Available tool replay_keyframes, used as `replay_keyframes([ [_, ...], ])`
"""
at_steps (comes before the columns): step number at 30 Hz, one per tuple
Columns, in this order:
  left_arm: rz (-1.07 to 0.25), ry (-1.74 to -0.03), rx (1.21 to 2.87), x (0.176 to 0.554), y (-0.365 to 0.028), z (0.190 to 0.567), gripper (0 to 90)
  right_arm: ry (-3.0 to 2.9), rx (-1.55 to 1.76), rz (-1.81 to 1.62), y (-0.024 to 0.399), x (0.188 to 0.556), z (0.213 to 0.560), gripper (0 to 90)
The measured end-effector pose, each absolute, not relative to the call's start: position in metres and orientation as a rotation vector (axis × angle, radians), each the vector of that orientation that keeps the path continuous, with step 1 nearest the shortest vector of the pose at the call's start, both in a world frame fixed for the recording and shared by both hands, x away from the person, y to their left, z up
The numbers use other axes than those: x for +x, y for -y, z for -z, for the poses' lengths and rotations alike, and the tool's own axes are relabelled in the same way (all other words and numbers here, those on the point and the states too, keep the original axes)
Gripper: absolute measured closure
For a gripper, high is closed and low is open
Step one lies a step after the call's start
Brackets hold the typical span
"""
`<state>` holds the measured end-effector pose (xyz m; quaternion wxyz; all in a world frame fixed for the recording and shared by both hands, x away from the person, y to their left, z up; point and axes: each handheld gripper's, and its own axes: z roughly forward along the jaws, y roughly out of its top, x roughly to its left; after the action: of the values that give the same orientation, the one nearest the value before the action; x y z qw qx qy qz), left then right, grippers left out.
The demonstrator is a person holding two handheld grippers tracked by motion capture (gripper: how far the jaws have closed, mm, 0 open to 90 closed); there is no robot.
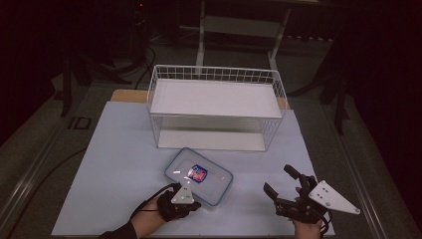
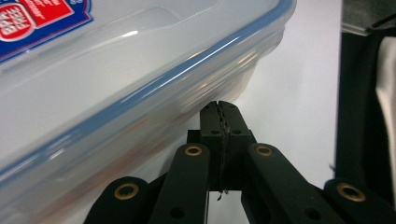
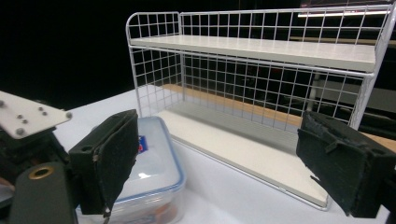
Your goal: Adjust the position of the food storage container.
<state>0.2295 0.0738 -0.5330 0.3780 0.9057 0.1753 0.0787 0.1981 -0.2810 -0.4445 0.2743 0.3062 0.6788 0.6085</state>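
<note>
Dark room around a pale blue surface point(image 1: 119, 149); a white wire rack point(image 1: 216, 107) with two shelves stands at the far middle, with bare surface open to its left, right and front corners. Clear lidded food container point(image 1: 199, 176), blue-rimmed with a red-blue label, sits just in front of the rack toward the near edge, long axis running diagonally from far-left to near-right. Left gripper point(image 1: 181, 199) has its fingers point(image 2: 212, 122) clenched together on nothing, tips right at the container's near wall; right gripper point(image 1: 283, 185) hovers well apart near the right-front corner, fingers point(image 3: 109, 158) spread wide, released.
</note>
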Motion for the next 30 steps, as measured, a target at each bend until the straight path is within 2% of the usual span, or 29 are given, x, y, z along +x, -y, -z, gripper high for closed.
replay_keyframes([
  [9, -0.197, -0.419, 2.309, 0.236, -0.063, 0.531, 89.8, -1.838, 0.821, -1.639, 0.281, 0.198, 0.445, 12.9],
  [13, -0.205, -0.440, 2.295, 0.233, -0.079, 0.524, 89.8, -1.842, 0.818, -1.640, 0.280, 0.198, 0.445, 12.8],
  [22, -0.318, -0.714, 2.256, 0.249, -0.167, 0.524, 89.8, -1.830, 0.811, -1.635, 0.280, 0.197, 0.444, 12.9],
  [26, -0.337, -0.788, 2.222, 0.266, -0.183, 0.528, 89.9, -1.830, 0.806, -1.631, 0.280, 0.197, 0.444, 12.8],
  [30, -0.327, -0.801, 2.215, 0.282, -0.179, 0.533, 89.9, -1.838, 0.809, -1.629, 0.278, 0.197, 0.445, 12.9],
])
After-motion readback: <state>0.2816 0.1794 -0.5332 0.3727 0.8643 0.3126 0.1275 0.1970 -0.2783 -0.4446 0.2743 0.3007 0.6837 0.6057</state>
